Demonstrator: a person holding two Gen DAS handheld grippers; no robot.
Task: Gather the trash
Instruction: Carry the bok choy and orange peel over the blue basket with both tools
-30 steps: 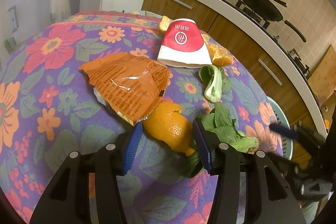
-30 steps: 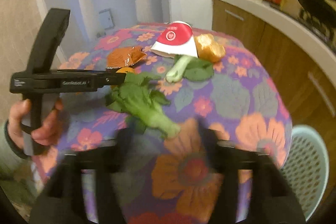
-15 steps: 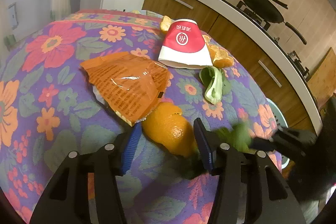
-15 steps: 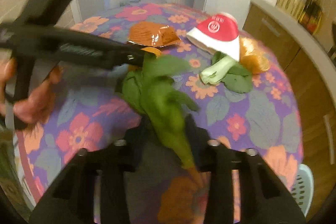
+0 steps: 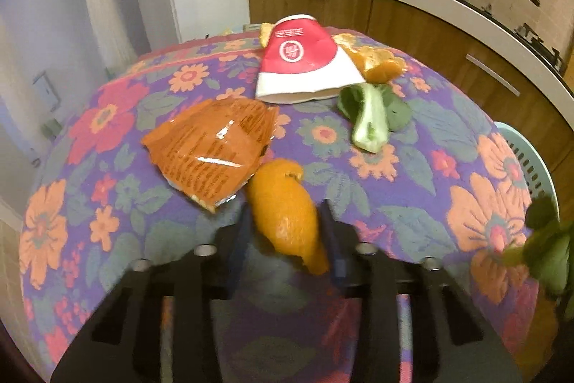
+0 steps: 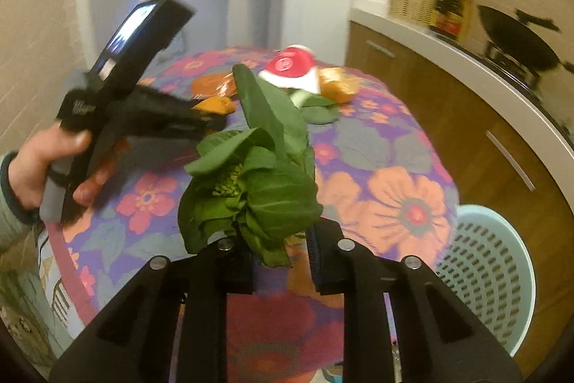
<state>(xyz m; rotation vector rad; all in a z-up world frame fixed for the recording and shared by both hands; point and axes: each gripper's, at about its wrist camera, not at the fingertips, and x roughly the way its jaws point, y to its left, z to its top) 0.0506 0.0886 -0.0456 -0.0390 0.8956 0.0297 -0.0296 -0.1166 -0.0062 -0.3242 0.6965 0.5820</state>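
Left gripper (image 5: 287,232) angled down, jaws closing on peel (image 5: 285,221). Right gripper (image 6: 280,250) closing on greens (image 6: 251,182), lifted off the table (image 6: 376,149); basket (image 6: 491,271) open just right of it.

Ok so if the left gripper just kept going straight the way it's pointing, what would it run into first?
The left gripper is closing on the orange peel already between its fingers. Straight beyond that, probably bare floral tablecloth first, then likely the red and white paper cup. Depth is hard to judge through the fisheye.
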